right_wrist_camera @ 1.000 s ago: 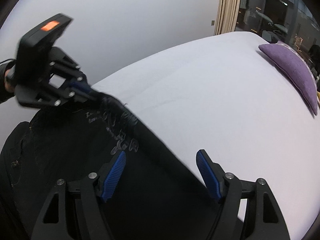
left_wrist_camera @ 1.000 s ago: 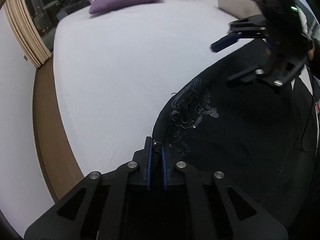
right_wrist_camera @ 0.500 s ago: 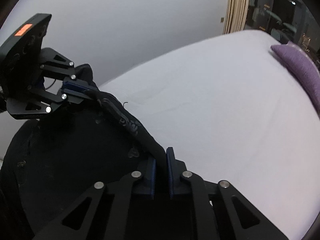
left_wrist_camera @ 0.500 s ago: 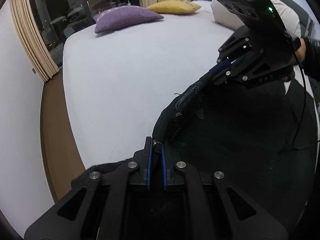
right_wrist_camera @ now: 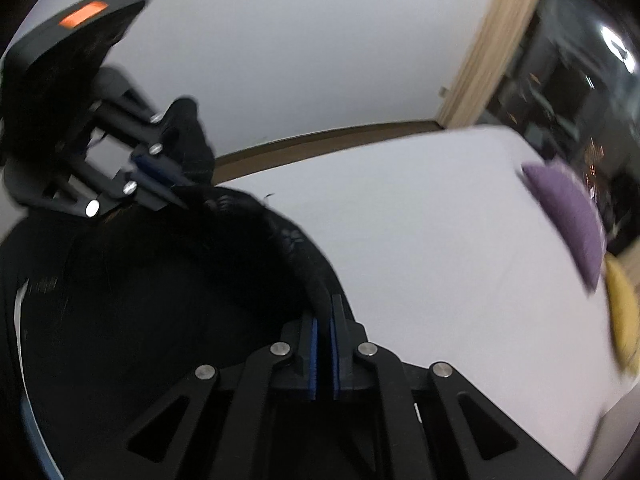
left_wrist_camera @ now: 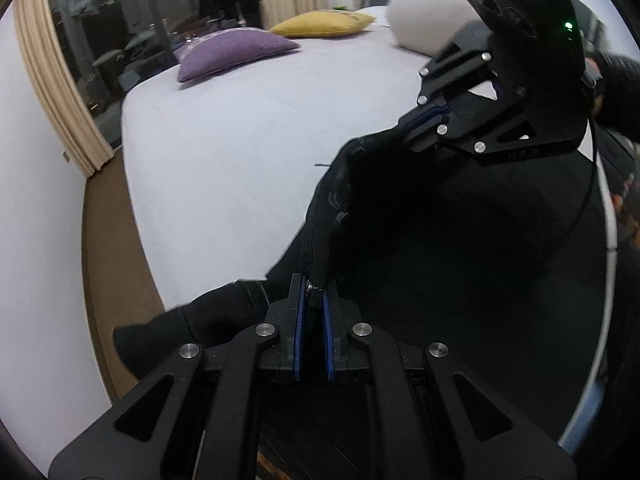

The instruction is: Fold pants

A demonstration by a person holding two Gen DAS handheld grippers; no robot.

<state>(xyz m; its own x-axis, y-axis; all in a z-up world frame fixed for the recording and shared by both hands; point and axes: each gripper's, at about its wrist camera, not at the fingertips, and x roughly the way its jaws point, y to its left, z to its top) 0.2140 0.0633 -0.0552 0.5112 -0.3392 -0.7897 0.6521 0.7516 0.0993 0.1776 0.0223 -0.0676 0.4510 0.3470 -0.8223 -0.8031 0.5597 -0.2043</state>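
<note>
The black pants [left_wrist_camera: 440, 248] hang lifted above the white bed [left_wrist_camera: 240, 140]. My left gripper [left_wrist_camera: 312, 300] is shut on one end of their top edge. My right gripper [right_wrist_camera: 323, 320] is shut on the other end of that edge. The edge runs as a taut dark band between the two grippers [right_wrist_camera: 280, 232]. In the left wrist view the right gripper [left_wrist_camera: 420, 124] is up and to the right. In the right wrist view the left gripper [right_wrist_camera: 168, 188] is up and to the left. The lower part of the pants [right_wrist_camera: 140, 300] hangs dark below.
A purple cushion [left_wrist_camera: 232, 52], a yellow cushion [left_wrist_camera: 324, 24] and a white pillow [left_wrist_camera: 424, 20] lie at the far end of the bed. A curtain [left_wrist_camera: 52, 92] and dark window stand at the left. Brown floor [left_wrist_camera: 108, 240] runs along the bed's edge.
My right gripper closed on the pants' edge. Both grippers then rose, lifting the pants off the bed, so the wall and floor now show in the right wrist view.
</note>
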